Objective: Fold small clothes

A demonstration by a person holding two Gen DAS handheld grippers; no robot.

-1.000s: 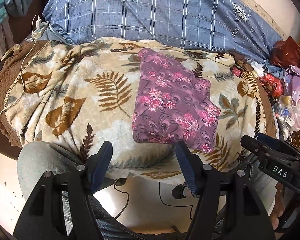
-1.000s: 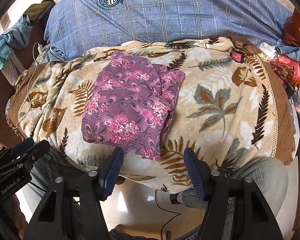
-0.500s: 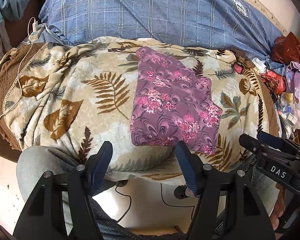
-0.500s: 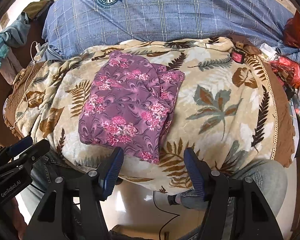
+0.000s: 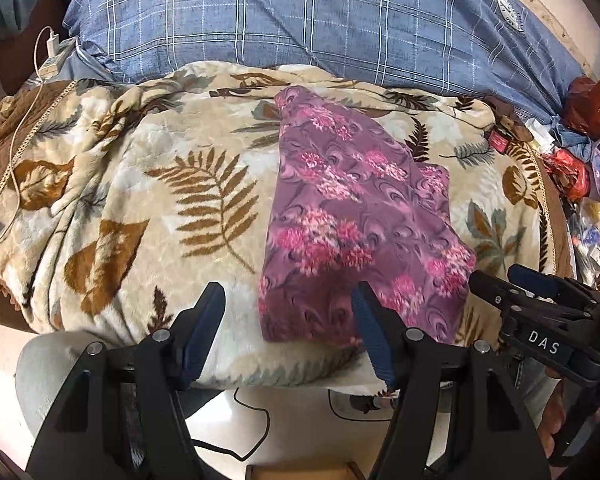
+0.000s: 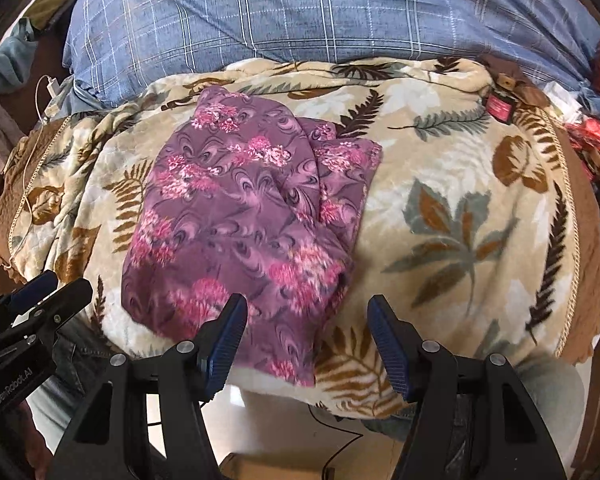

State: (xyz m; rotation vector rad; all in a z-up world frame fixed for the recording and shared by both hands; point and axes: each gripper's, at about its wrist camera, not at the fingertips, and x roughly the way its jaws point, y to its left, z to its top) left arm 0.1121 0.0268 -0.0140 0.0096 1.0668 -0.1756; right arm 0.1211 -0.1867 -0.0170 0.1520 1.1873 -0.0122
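- Plainly, the purple floral garment (image 5: 356, 224) lay partly folded on the leaf-print blanket (image 5: 140, 200), its near hem toward six o'clock.
- The left gripper (image 5: 288, 332) stood wide apart and empty, straddling the hem's nine-o'clock corner.
- The right gripper (image 6: 306, 340) was equally spread, holding nothing, over the three-o'clock corner.
- Judged best: pinch both corners together, taking every layer, and carry them evenly toward twelve o'clock.

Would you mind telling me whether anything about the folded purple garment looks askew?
Yes: the purple floral garment on the leaf-print blanket is folded unevenly. A lower layer sticks out past the top layer on its right side, so the edges do not line up.
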